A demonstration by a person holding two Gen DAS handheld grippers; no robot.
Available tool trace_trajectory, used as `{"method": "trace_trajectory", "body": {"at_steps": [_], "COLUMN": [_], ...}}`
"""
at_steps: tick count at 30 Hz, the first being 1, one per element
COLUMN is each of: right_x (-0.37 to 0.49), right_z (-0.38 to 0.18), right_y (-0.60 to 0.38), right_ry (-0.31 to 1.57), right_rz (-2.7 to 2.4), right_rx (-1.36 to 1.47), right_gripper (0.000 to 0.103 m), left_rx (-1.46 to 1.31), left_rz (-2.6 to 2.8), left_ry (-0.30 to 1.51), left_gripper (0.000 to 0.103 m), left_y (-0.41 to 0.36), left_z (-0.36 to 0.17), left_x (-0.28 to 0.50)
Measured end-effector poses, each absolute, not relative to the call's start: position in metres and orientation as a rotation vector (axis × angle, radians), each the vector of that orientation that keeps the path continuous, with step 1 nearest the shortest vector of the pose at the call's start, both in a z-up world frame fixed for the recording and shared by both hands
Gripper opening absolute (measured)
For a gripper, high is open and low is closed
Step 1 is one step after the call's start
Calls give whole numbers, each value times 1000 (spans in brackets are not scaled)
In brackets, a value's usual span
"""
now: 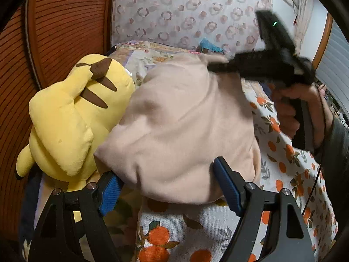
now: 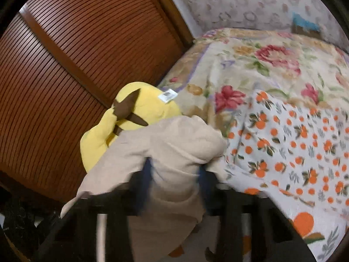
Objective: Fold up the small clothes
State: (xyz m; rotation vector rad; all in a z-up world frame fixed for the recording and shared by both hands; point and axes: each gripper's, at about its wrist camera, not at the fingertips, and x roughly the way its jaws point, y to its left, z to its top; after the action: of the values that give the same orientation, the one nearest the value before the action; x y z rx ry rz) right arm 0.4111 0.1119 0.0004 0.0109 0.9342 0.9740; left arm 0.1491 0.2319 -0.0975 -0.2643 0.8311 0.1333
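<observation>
garment: beige fleece top (image 1: 185, 120), soft, light, floppy, against Pikachu plush (image 1: 72, 118)
left gripper (image 1: 168, 187): I see jaws apart, straddling hem
right gripper (image 2: 174, 181): pinching bunched cloth
grab: I'd take hem corners

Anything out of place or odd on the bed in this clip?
A yellow plush toy lies face down at the bed's edge, and the beige garment being folded overlaps it. It crowds the folding area.

Both wrist cams close, angled down; share garment (image 1: 178, 118), prob. blurred.
</observation>
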Motion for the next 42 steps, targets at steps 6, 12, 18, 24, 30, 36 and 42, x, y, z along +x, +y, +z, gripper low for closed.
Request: {"method": "trace_trajectory", "body": {"at_steps": [6,12,18,24,30,36,42], "right_x": [409,426,398,342,290,250,209], "right_z": [24,-4,3,20,34,38,36], "right_y": [102,90,65,35,-6,-50,-85], "right_ry": [825,857,774,710,651,600,561], "right_rz": [1016,807,753,759,754,717,661], "right_rx": [20,-84,-156,-162,-149,-123,-105], "right_gripper": [24,56,56,56,56,62,67], "left_rx": [-274,-250,-208,-171,-125,-93,-79], "left_rz": [128,135,152,124,113,84,47], "left_ry": [841,825,768,708,654,634,609], "left_gripper": [80,80,80,85,103,103,103], "left_y": [231,224,215,195,168,137,102], "left_z": [-102,-97,-76,-56,-34,-22,-15], "left_x": [147,143,131,118,102,92,85]}}
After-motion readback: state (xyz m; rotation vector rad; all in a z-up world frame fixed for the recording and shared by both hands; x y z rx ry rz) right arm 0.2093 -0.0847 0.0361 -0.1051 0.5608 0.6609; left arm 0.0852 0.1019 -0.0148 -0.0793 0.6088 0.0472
